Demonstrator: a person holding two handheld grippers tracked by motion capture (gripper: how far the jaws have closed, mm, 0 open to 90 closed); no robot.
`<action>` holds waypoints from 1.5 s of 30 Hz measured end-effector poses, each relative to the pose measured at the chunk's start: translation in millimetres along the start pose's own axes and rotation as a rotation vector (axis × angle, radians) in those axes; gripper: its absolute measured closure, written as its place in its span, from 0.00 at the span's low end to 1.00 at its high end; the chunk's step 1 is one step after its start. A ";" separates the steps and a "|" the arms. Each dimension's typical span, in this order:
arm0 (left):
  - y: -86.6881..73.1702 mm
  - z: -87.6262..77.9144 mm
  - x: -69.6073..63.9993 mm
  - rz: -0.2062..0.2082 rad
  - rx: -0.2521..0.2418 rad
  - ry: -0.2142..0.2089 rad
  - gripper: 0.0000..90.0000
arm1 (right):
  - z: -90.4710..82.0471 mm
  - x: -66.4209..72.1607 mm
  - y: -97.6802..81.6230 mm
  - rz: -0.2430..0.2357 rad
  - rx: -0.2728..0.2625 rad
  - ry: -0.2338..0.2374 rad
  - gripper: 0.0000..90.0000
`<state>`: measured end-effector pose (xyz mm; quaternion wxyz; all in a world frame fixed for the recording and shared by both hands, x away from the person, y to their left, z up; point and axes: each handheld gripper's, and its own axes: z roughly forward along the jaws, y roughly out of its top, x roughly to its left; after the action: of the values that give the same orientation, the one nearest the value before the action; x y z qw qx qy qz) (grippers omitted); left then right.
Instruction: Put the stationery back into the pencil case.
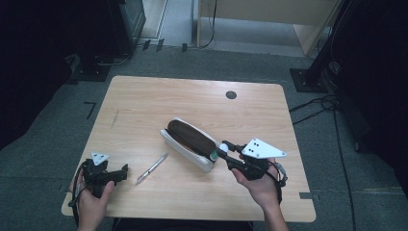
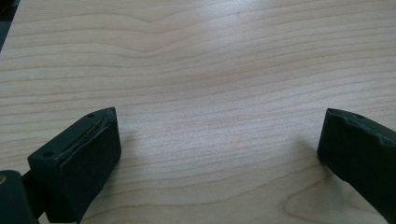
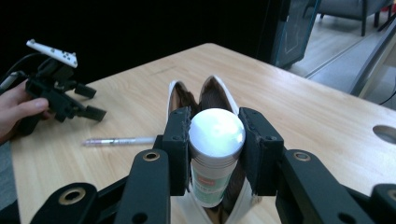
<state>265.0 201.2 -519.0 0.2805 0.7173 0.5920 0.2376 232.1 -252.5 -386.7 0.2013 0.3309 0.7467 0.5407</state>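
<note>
A dim room with grey carpet and dark equipment stands surrounds a pale wood-grain table (image 1: pixel 144 101) with rounded corners, where a person seated at the near edge works a two-jaw black gripper in each hand. At mid-table lies a long white pencil case with a dark brown lining (image 1: pixel 190 142), its mouth spread open toward the right hand. The right gripper (image 3: pixel 217 149) has its jaws clamped on a small white-capped cylindrical bottle with a pale green label (image 3: pixel 215 154), held upright at the open end of the case, its lower part already between the case's walls. The left gripper (image 1: pixel 121 172) rests near the table's front left corner, its jaws standing wide apart over bare wood with nothing between them. A slim clear-barrelled pen (image 1: pixel 152 169) lies loose on the table between that gripper and the case. By the look of it, packing is partway done: the bottle is going in but not yet released, and the pen remains to be picked up
</note>
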 end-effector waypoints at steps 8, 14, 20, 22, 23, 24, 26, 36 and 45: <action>0.0 0.0 0.0 0.000 0.000 0.000 0.00 | 19.0 1.8 3.8 0.001 -0.025 -0.029 0.73; 0.0 0.0 0.0 0.000 0.000 0.000 0.00 | 32.6 4.8 3.2 -0.018 -0.006 -0.039 0.73; 0.0 0.0 0.0 0.000 0.000 0.000 0.00 | 45.9 5.8 1.3 -0.021 0.025 -0.035 0.73; 0.0 0.0 0.0 0.000 0.000 0.000 0.00 | 49.8 5.6 0.4 -0.016 0.034 -0.037 0.73; 0.0 0.0 0.0 0.000 0.000 0.000 0.00 | 51.5 5.3 0.0 -0.014 0.036 -0.038 0.73; 0.0 0.0 0.0 0.000 0.000 0.000 0.00 | 52.6 5.3 -0.2 -0.008 0.039 -0.038 0.73; 0.0 0.0 0.0 0.000 0.000 0.000 0.00 | 55.8 4.9 -0.6 0.008 0.045 -0.043 0.73; 0.0 0.0 0.0 0.000 0.000 0.000 0.00 | 73.0 3.7 -1.7 0.032 0.087 -0.052 0.72; 0.0 0.0 0.0 0.000 0.000 -0.001 0.00 | 87.6 2.5 -0.3 0.045 0.113 -0.054 0.72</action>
<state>265.0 201.2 -518.9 0.2806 0.7174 0.5918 0.2374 287.9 -191.7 -416.0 0.1900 0.3729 0.7628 0.4929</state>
